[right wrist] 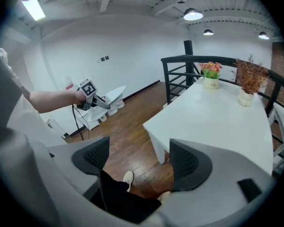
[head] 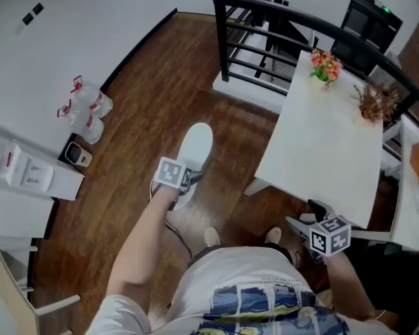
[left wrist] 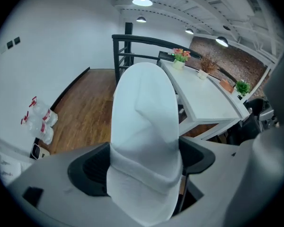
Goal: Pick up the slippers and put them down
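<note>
Left gripper (left wrist: 142, 167) had its jaws pressed in on one end of a white slipper (left wrist: 143, 122), with the soft material bunched between the two dark pads and the rest of the slipper reaching forward, away from the camera. The right gripper view showed that slipper held out at arm's length, clear of the wooden floor (head: 146, 124) and off to the side of the white table (head: 321, 145). The right gripper (right wrist: 139, 162) hung low near the person's right side by the table's near corner. Its jaws stood wide apart with nothing between them; only the floor and the person's dark clothing showed through the gap.

By my reading, the task was about halfway through for this one slipper: the lift was done, and setting it down was yet to come. The task speaks of slippers, yet only one could be found in any view. A second one was either out of sight or not there to be seen.

Which end of the slipper was gripped, toe or heel, could not be told, since the left gripper's body cut off its near part. Two pale feet (head: 211, 236) showed below the person's waist, but whether they wore slippers or shoes was too small to judge. On the table's far edge stood a pot of pink flowers (head: 326, 66) and a dried plant (head: 377, 102), with a black railing (head: 265, 19) beyond.
</note>
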### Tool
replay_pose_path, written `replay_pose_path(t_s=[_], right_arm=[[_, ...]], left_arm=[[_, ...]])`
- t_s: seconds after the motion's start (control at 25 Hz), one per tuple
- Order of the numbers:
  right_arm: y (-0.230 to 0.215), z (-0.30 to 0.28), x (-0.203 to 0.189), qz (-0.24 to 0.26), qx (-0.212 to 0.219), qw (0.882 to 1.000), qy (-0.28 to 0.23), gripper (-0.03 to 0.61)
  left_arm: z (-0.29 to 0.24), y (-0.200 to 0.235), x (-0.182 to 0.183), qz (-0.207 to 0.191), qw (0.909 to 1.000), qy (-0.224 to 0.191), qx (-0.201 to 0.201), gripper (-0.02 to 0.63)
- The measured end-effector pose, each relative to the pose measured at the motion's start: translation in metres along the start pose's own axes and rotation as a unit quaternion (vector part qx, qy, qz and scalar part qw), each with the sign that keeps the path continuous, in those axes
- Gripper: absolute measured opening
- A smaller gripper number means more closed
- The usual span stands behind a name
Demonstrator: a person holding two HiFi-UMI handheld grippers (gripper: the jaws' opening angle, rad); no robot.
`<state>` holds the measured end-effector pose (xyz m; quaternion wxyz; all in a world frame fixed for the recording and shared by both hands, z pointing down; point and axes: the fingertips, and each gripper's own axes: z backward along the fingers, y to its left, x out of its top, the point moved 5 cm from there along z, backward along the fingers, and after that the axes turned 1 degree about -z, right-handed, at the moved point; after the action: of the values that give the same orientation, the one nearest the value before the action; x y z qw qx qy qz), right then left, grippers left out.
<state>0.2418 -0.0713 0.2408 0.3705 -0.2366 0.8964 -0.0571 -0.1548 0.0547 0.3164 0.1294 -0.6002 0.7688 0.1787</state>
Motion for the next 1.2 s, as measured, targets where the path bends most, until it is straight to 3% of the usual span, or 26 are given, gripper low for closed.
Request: replay_pose_path(t_s=[0.32, 0.48, 0.64, 0.76, 0.92, 1.2], right_arm=[[0.108, -0.144, 0.013, 0.021, 0.049, 0.998, 0.044, 0.417], [0.129, -0.243, -0.004, 0.020, 0.094, 0.990, 0.105, 0.417], [0.110, -0.371, -0.030, 0.019, 0.121, 0.978, 0.168, 0.417], [0.072, -0.484, -0.049, 0.015, 0.105, 0.978, 0.179, 0.417], [0.017, -0.606, -0.090, -0.010, 0.080, 0.978, 0.191, 0.417], [-0.042, -0.735, -0.161, -0.019, 0.057, 0.981, 0.187, 0.407]], left_arm=[[-0.034, 0.095, -0.080, 0.071, 0.9974, 0.012, 0.008, 0.442], [-0.085, 0.131, -0.112, 0.128, 0.9912, 0.031, 0.017, 0.442], [-0.156, 0.157, -0.155, 0.201, 0.9776, 0.054, 0.031, 0.442], [-0.232, 0.177, -0.187, 0.240, 0.9677, 0.066, 0.038, 0.442], [-0.343, 0.194, -0.228, 0.253, 0.9641, 0.069, 0.040, 0.440], [-0.496, 0.210, -0.288, 0.251, 0.9635, 0.083, 0.041, 0.440]])
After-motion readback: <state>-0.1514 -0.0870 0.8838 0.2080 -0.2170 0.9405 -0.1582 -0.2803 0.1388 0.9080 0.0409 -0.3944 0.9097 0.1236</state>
